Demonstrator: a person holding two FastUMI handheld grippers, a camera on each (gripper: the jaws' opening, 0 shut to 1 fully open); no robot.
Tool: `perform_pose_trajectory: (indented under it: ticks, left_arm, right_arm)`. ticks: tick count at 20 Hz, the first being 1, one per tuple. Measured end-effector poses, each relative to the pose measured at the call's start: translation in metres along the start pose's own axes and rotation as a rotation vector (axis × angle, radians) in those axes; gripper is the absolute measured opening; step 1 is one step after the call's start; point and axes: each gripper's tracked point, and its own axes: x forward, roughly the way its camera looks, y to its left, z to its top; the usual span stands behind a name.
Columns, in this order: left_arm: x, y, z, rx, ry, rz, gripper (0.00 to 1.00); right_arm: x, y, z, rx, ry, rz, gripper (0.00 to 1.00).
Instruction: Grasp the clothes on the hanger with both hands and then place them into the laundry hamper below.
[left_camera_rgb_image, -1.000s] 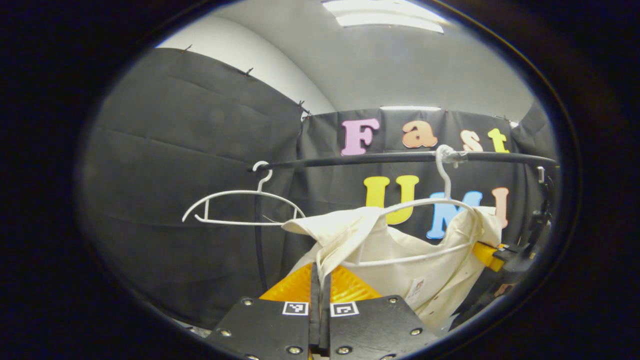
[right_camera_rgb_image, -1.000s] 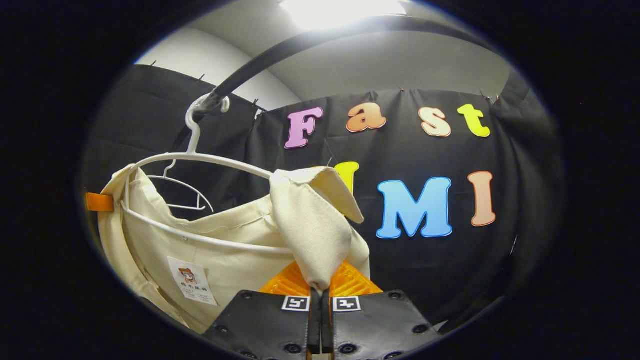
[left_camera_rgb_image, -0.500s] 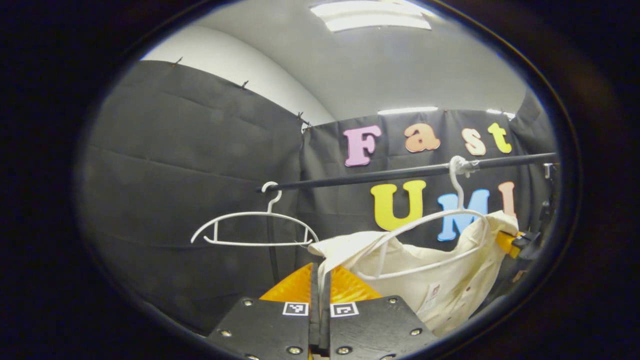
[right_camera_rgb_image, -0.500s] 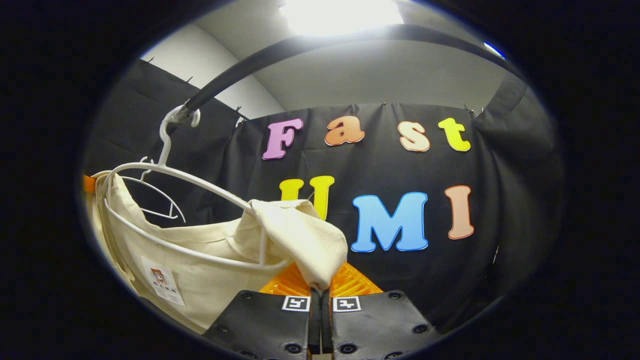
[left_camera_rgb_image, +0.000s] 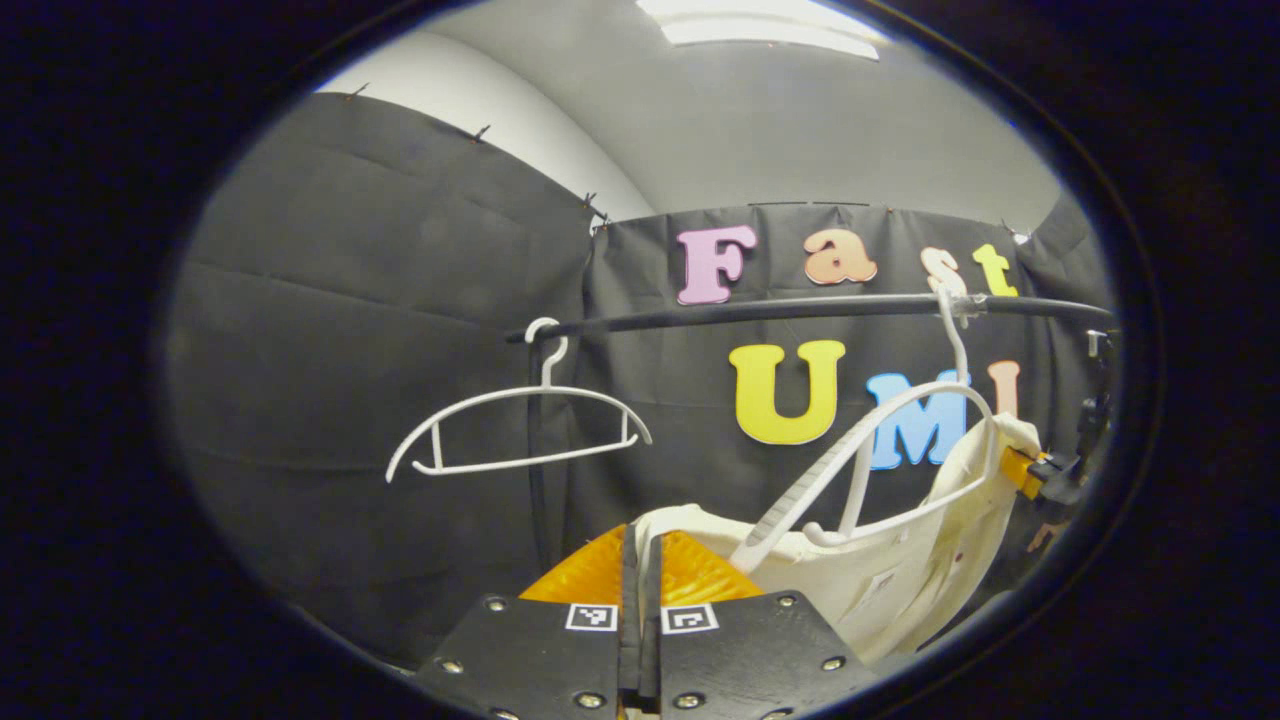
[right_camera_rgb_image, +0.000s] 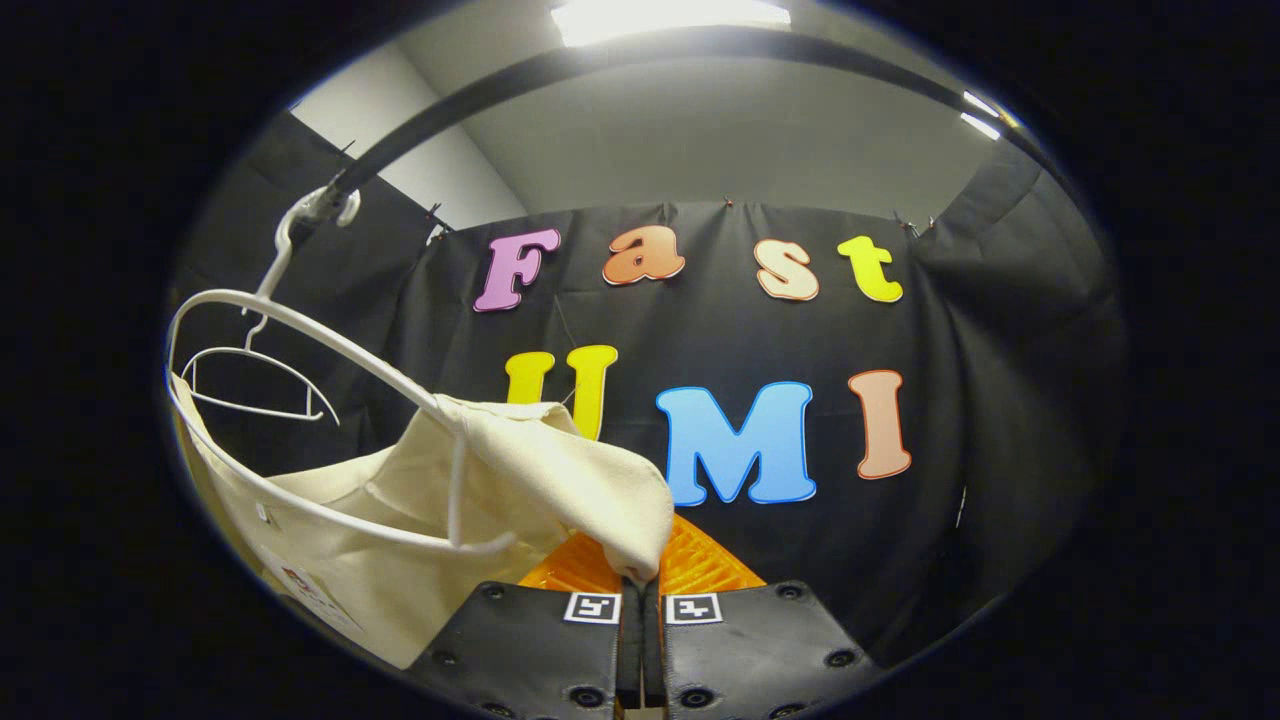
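A cream garment (left_camera_rgb_image: 900, 575) hangs partly on a white hanger (left_camera_rgb_image: 880, 430) hooked over the black rail (left_camera_rgb_image: 760, 312). In the left gripper view my left gripper (left_camera_rgb_image: 640, 550) is shut on one shoulder of the cloth, low and left of the hanger, whose near arm is bare. The other gripper (left_camera_rgb_image: 1045, 470) holds the far shoulder at the right edge. In the right gripper view my right gripper (right_camera_rgb_image: 640, 580) is shut on a fold of the garment (right_camera_rgb_image: 420, 520), which drapes from the tilted hanger (right_camera_rgb_image: 300, 340) on the left.
An empty white hanger (left_camera_rgb_image: 520, 430) hangs on the rail's left end beside a black upright post (left_camera_rgb_image: 538, 480); it is also the empty hanger (right_camera_rgb_image: 250, 380) behind the garment. The rail (right_camera_rgb_image: 560, 75) arches overhead. Black cloth walls close the booth behind.
Both grippers have pulled the garment's shoulders down and outward. The cloth has slid off the hanger's near arm in the left gripper view, and the hanger has tilted.
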Motion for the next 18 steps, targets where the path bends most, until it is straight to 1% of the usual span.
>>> perform_pose_trajectory:
  ticks: [1, 4, 5, 6, 7, 9, 12, 15, 18]
  left_arm:
    - [0.002, -0.001, -0.006, -0.018, 0.016, -0.004, 0.01]
    - [0.007, -0.007, -0.021, -0.064, 0.043, -0.017, 0.01]
    - [0.011, -0.008, -0.030, -0.058, 0.048, -0.020, 0.01]
    - [0.013, -0.009, -0.037, -0.036, 0.053, -0.020, 0.01]
    - [0.016, -0.013, -0.044, -0.013, 0.055, -0.025, 0.01]
    - [0.023, -0.027, -0.057, 0.001, 0.070, -0.032, 0.01]
    - [0.015, -0.029, -0.069, -0.005, 0.099, -0.018, 0.01]
    - [-0.002, -0.021, -0.079, 0.009, 0.123, 0.014, 0.00]
    - [-0.025, -0.025, -0.092, -0.015, 0.156, 0.046, 0.01]
  right_arm:
    - [0.006, -0.004, -0.007, -0.006, 0.011, -0.012, 0.02]
    - [0.006, -0.015, -0.021, 0.002, 0.045, -0.033, 0.02]
    - [0.006, -0.019, -0.026, -0.005, 0.056, -0.036, 0.00]
    - [0.004, -0.021, -0.034, -0.009, 0.071, -0.038, 0.00]
    - [0.002, -0.022, -0.043, -0.002, 0.092, -0.038, 0.02]
    - [-0.008, -0.022, -0.063, 0.008, 0.132, -0.031, 0.02]
    - [-0.022, -0.023, -0.078, -0.004, 0.164, -0.015, 0.02]
    - [-0.033, -0.036, -0.090, 0.011, 0.188, -0.011, 0.02]
    - [-0.048, -0.043, -0.103, 0.025, 0.222, 0.023, 0.02]
